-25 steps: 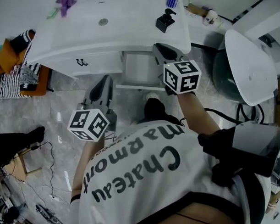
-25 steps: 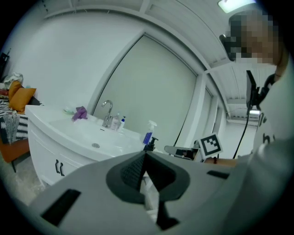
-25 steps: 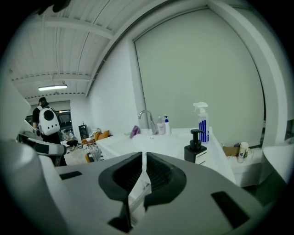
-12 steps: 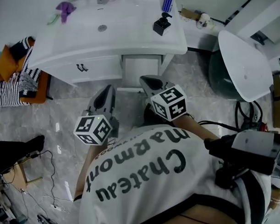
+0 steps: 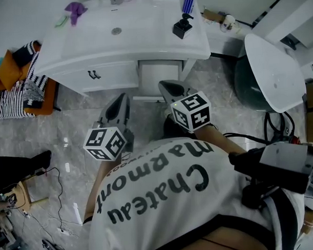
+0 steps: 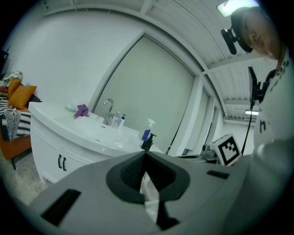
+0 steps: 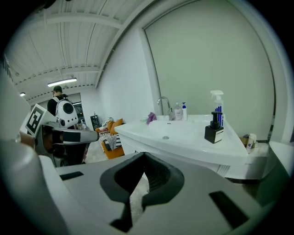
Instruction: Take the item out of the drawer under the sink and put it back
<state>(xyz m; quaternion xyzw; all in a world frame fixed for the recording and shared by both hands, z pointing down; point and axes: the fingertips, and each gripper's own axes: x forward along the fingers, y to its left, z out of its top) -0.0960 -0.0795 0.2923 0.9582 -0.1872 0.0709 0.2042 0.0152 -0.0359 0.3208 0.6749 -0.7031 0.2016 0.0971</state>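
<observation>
Jaws together and empty on both right gripper (image 5: 165, 85) and left gripper (image 5: 121, 97). Straight ahead of right gripper, near its tip: drawer (image 5: 158, 78) under sink (image 5: 92, 39). Farther and off-axis from left gripper. No item in view, probably inside drawer. Looks like a right-hand reach.

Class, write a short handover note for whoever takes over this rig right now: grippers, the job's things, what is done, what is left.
Left gripper: shut, empty.
Right gripper: shut, empty, tips near the drawer.
The drawer under the sink looks pulled out; no item shows inside from the head view.
Done: cannot tell; nothing is in hand.
Left: check the drawer for the item, then push it shut.
</observation>
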